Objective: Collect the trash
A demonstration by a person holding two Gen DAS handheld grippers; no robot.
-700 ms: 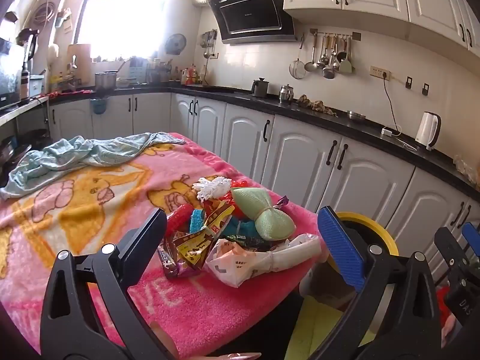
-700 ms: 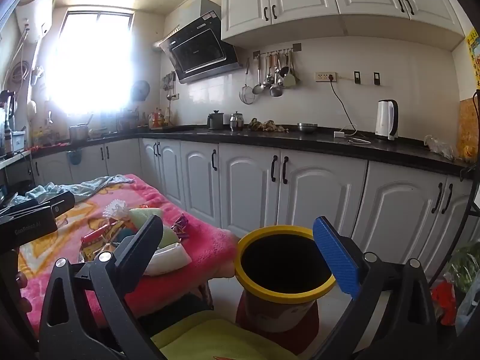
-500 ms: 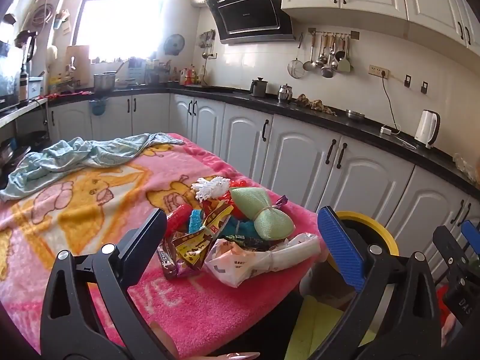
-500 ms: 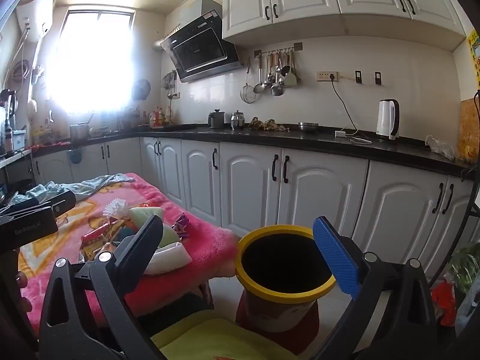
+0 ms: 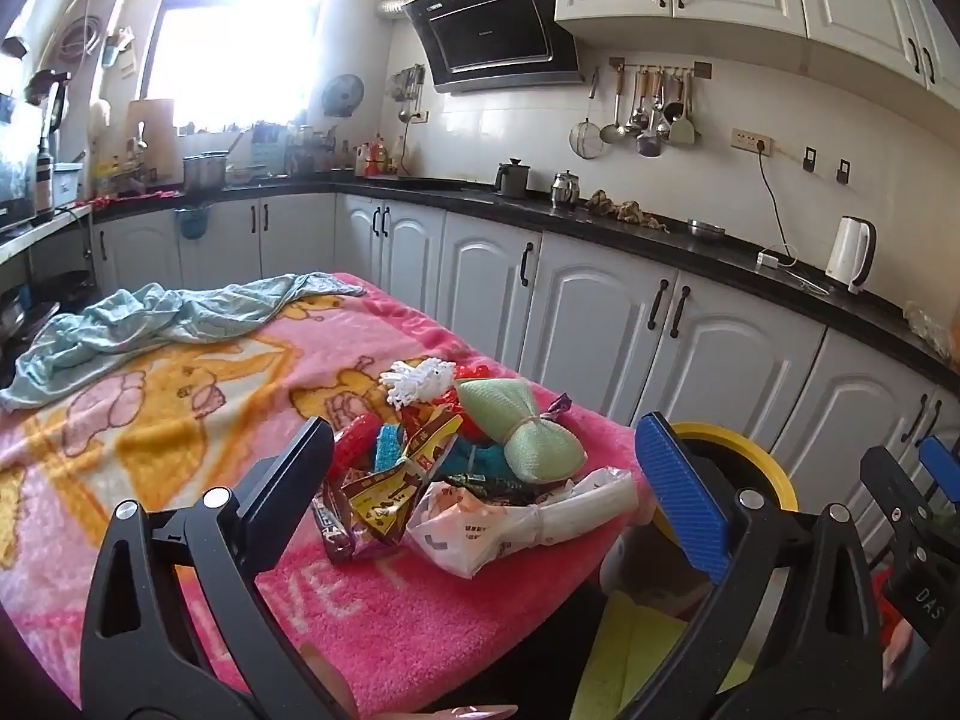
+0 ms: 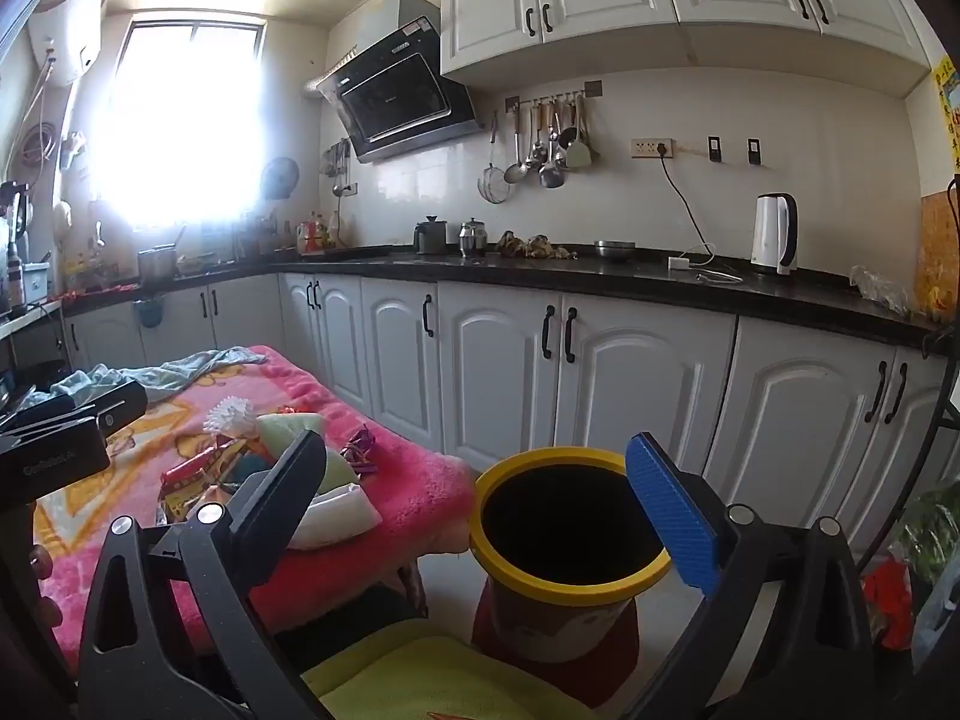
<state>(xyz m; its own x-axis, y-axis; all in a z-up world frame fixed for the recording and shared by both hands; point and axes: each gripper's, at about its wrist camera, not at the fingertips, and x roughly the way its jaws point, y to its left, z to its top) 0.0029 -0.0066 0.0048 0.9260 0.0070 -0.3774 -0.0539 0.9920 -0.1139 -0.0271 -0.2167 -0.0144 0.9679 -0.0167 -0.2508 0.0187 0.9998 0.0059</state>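
A pile of trash [image 5: 456,474] lies near the corner of a table covered by a pink blanket [image 5: 180,420]: snack wrappers [image 5: 384,498], a white plastic bag [image 5: 504,525], a green mesh sponge [image 5: 522,432], a white frilly piece [image 5: 417,378]. My left gripper [image 5: 480,480] is open and empty, held above and in front of the pile. A yellow-rimmed bin [image 6: 570,516] stands on the floor beside the table. My right gripper [image 6: 480,492] is open and empty, above the bin's near side. The pile also shows in the right wrist view [image 6: 270,456].
A light blue cloth [image 5: 150,318] lies crumpled at the table's far end. White cabinets [image 6: 600,372] with a black counter run behind. A yellow-green cushion [image 6: 432,678] sits below the grippers. A red bag [image 6: 888,600] lies on the floor at right.
Both grippers have barely shifted; the views are almost the same. Nothing was taken or let go.
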